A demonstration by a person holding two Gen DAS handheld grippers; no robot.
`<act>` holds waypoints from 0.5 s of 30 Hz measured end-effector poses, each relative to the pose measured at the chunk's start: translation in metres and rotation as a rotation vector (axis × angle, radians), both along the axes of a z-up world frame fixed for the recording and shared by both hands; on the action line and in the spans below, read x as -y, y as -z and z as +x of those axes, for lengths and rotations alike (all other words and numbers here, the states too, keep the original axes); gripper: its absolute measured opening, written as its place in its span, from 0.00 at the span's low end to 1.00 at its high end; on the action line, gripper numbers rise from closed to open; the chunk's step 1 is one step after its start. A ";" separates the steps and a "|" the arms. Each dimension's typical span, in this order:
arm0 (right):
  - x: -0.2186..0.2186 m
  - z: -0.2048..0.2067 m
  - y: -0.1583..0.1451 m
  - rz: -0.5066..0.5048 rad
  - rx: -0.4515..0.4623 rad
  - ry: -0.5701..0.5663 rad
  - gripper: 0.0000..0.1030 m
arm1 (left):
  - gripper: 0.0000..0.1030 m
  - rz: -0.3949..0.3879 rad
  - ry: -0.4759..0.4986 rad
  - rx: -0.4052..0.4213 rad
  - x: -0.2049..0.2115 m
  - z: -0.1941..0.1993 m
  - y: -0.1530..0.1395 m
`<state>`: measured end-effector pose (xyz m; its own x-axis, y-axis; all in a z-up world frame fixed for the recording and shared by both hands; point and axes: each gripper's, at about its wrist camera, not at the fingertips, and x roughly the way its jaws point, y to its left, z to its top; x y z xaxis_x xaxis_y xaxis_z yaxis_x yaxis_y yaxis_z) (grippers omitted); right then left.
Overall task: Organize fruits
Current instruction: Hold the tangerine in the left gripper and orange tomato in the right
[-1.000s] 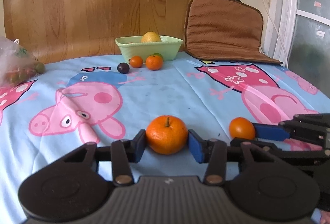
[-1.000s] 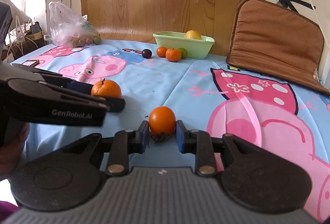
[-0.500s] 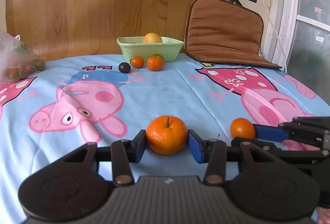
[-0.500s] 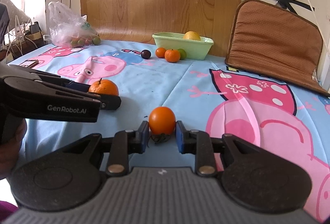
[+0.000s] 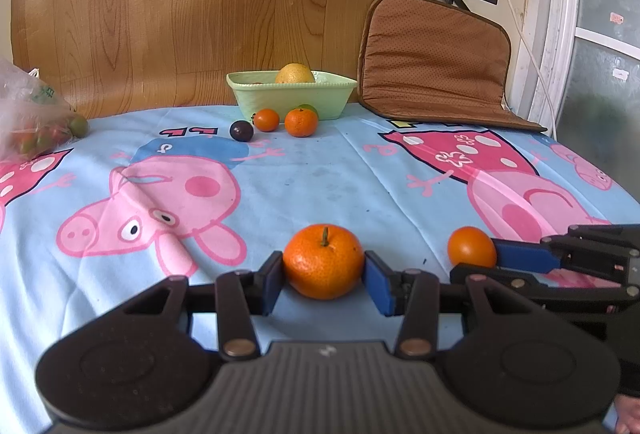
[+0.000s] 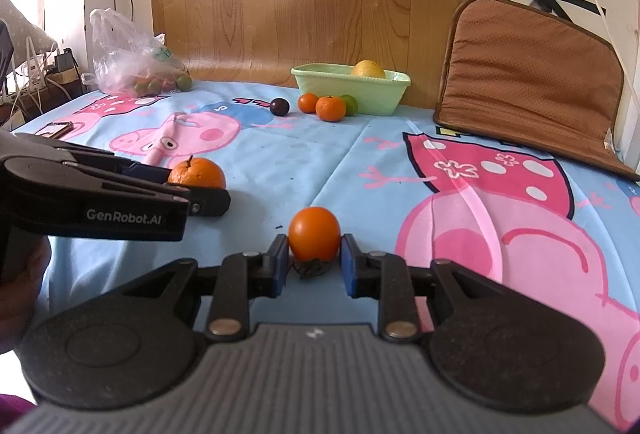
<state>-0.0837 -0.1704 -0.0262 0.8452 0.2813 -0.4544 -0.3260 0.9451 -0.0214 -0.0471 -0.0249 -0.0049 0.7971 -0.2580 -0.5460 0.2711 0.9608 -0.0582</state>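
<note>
The cloth (image 5: pixel 328 174) over the counter is light blue, printed with pink cartoon pigs; one pig on the right wears a deep pink dress with white spots. Near me, the left tool (image 5: pixel 324 280) is black with blue pads, and the mandarin (image 5: pixel 323 261) between them is bright orange with a small green stem. The right tool (image 6: pixel 314 266) has the same black and blue, with a smooth orange fruit (image 6: pixel 314 233). Far off sits a pale green bowl (image 5: pixel 291 96) with a yellow fruit (image 5: pixel 295 73), a dark purple plum (image 5: pixel 241 131) in front. The cushion (image 5: pixel 434 58) is brown, the wall panel (image 5: pixel 192 6) wood-grained.
</note>
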 end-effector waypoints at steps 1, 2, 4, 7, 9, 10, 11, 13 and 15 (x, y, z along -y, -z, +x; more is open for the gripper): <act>0.000 0.000 0.000 0.000 0.000 0.000 0.29 | 0.41 0.000 0.000 0.000 0.000 0.000 0.000; 0.000 0.000 0.000 0.000 0.000 0.000 0.29 | 0.41 0.000 0.000 0.000 0.000 0.000 0.000; 0.000 0.000 0.000 0.000 0.000 0.000 0.29 | 0.41 0.000 0.000 0.000 0.000 0.000 0.000; 0.000 0.000 0.000 -0.001 0.000 0.000 0.29 | 0.41 0.000 0.000 0.000 0.000 0.000 0.000; 0.000 0.000 0.000 -0.001 0.001 0.000 0.29 | 0.41 -0.001 0.000 0.000 0.000 0.000 0.000; 0.000 0.000 0.000 -0.002 0.001 0.000 0.29 | 0.41 -0.001 0.000 0.000 0.000 0.000 0.000; 0.000 0.000 0.000 -0.002 0.001 0.000 0.29 | 0.41 -0.002 0.000 0.000 0.000 0.000 0.000; 0.000 0.000 0.000 -0.005 0.002 0.001 0.29 | 0.41 -0.004 0.000 0.000 -0.001 0.000 0.000; -0.001 0.000 0.001 -0.008 0.004 0.004 0.29 | 0.41 -0.009 -0.002 0.002 -0.001 -0.001 0.000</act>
<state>-0.0842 -0.1696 -0.0270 0.8481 0.2744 -0.4532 -0.3224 0.9461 -0.0304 -0.0478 -0.0239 -0.0047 0.7984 -0.2613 -0.5424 0.2697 0.9607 -0.0659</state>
